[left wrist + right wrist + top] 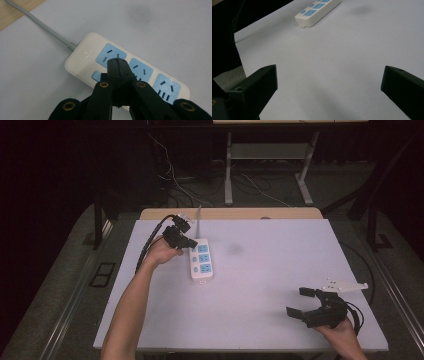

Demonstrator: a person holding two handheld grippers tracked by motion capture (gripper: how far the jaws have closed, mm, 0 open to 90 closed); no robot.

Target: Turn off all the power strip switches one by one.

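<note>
Writing on the white power strip (85,53) comes down to a small embossed mark near its cable end, too faint in the left gripper view to read, perhaps a logo. The strip lies flat on the white desk (260,285) toward ten o'clock from the desk's middle, its three blue socket faces in a row and its grey cable (37,23) running off toward the far edge at twelve o'clock. The left gripper (187,242) hangs just over the strip's cable end, its jaws pressed together with nothing between them, tips above the first blue socket. The left hand (162,252) holds it with the forearm stretched up from six o'clock. The right gripper (301,302) sits low near the desk's five o'clock corner, well apart from the strip, jaws spread wide and empty, pointing toward ten o'clock, with the right hand (342,330) behind it.
</note>
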